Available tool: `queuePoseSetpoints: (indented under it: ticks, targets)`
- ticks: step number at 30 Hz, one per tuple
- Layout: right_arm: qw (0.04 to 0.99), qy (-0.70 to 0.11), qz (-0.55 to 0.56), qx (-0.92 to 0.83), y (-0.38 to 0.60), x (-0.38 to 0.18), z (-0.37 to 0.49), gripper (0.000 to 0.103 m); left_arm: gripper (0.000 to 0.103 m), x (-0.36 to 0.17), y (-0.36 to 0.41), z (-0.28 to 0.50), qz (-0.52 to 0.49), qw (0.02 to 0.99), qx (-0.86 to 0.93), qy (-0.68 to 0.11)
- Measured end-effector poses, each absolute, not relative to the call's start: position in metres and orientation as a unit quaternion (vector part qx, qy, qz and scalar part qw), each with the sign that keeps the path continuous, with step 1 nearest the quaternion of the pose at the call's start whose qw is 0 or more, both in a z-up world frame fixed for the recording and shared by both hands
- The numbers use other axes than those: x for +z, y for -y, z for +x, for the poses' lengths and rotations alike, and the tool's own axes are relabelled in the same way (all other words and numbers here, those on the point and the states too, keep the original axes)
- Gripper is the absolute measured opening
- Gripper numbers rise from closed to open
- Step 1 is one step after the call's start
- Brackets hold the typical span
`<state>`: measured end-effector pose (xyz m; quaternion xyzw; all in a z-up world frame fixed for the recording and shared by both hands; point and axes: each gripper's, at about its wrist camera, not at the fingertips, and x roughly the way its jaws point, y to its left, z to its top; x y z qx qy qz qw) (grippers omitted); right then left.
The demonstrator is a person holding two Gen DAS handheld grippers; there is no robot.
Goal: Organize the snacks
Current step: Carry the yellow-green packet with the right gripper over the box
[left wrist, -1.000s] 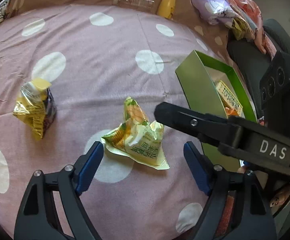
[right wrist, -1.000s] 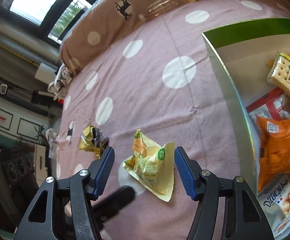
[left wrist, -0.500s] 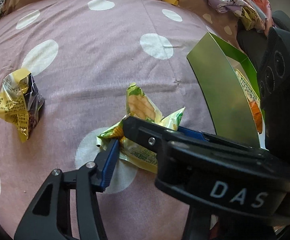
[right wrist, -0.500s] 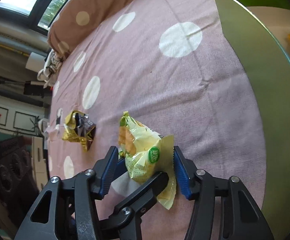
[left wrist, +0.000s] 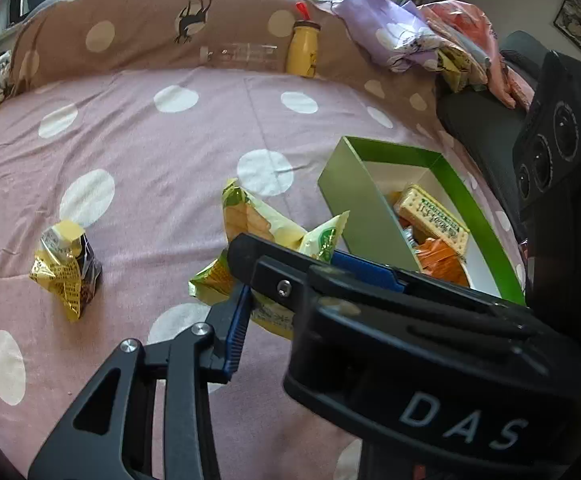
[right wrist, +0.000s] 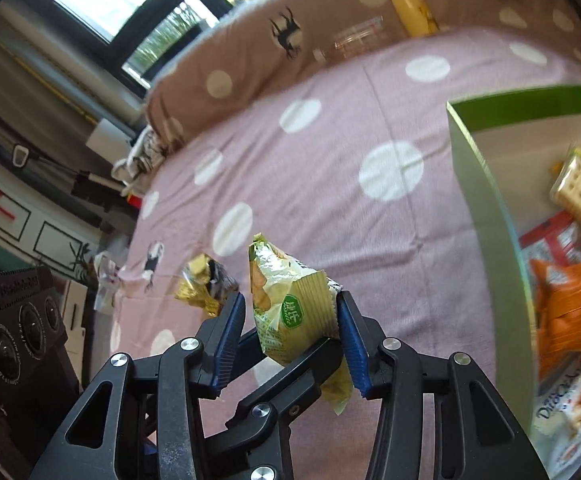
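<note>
**Both grippers on one snack bag**

My left gripper [left wrist: 286, 280] is clenched on the green-yellow snack bag [right wrist: 290, 312]. My right gripper [right wrist: 290, 336] is closing around it too, just above the pink bed [left wrist: 150, 152], beside the green box [left wrist: 370, 216]. A yellow wrapper [left wrist: 64, 272] lies apart.

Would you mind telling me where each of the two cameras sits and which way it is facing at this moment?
Left wrist: on the left gripper, looking down across the spotted bedspread at the green snack bag; the right gripper crosses in front.
Right wrist: on the right gripper, looking down at that bag, the left gripper's fingers below.
Both show the bag, the green box, and the yellow wrapper.
</note>
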<state>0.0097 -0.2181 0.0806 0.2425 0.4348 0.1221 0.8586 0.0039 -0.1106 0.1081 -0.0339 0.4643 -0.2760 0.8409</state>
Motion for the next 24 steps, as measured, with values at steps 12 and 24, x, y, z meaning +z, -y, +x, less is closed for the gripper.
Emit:
queuePoseSetpoints:
  ticks: [12, 24]
  targets:
    - [0.907, -0.332, 0.251, 0.062, 0.293, 0.142, -0.038, 0.050, 0.034, 0.160, 0.185, -0.017, 0.005, 0.854, -0.358, -0.377]
    - [0.903, -0.322, 0.284, -0.016, 0.372, 0.134, -0.062, 0.050, 0.034, 0.152, 0.270, -0.021, 0.029, 0.814, -0.427, -0.392]
